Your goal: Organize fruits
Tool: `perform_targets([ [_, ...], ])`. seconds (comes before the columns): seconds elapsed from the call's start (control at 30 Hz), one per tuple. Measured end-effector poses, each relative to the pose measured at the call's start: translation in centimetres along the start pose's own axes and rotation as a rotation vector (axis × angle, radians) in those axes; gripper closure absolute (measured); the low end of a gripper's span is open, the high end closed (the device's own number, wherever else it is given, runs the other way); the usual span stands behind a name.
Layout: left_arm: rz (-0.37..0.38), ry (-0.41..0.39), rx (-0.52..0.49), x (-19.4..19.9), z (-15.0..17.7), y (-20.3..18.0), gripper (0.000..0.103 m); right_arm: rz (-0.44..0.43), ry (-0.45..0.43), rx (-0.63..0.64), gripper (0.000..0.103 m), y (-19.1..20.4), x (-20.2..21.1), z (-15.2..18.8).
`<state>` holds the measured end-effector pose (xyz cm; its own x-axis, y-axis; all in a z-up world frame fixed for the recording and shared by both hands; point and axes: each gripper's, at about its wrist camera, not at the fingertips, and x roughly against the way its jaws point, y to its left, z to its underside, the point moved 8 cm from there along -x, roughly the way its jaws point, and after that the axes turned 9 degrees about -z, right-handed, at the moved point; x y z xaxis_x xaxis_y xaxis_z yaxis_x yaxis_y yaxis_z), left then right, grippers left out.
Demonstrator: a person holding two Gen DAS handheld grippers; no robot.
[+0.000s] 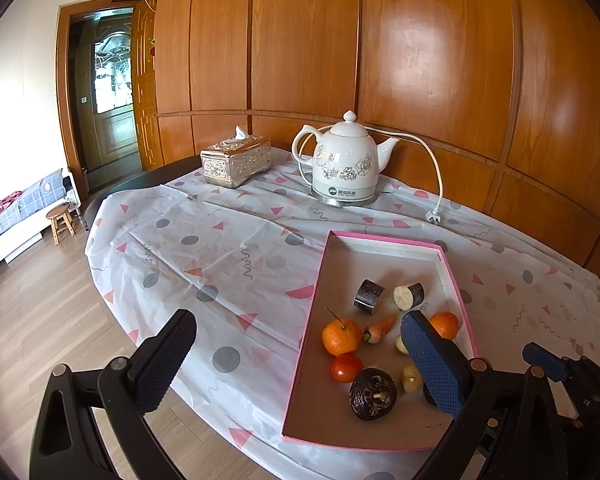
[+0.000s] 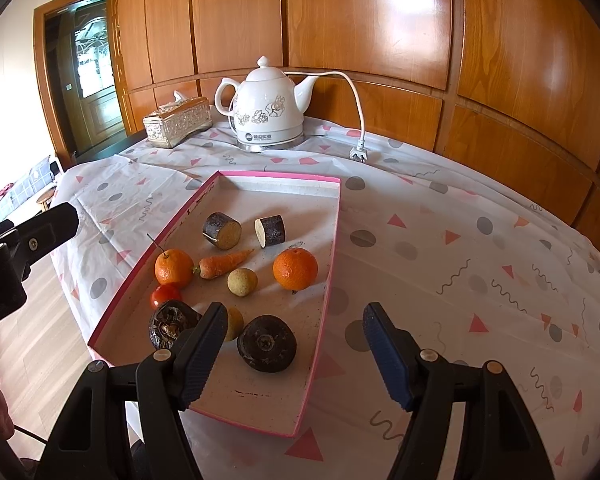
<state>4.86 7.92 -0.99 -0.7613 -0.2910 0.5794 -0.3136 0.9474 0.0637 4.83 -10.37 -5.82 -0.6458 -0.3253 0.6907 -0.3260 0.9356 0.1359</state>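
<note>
L claw (image 1: 300,360) open, empty | R claw (image 2: 296,352) open over pink tray (image 2: 324,292) | oranges, carrot (image 2: 224,263) inside

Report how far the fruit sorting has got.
Nothing looks sorted yet. Both oranges, the tomato and the carrot lie mixed in the pink tray. Both tongs, left and right, are open and empty. All picking remains.

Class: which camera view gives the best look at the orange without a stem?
The right wrist view: the orange sits whole and unblocked in the tray. In the left wrist view, the left gripper's blue finger hides part of it.
</note>
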Motion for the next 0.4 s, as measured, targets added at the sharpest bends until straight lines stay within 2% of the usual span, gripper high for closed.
perform_targets([
  [0.4,0.015,0.020,0.002,-0.33,0.37,-0.13,0.000,0.004,0.000,-0.012,0.032,-0.47,-0.13,0.15],
])
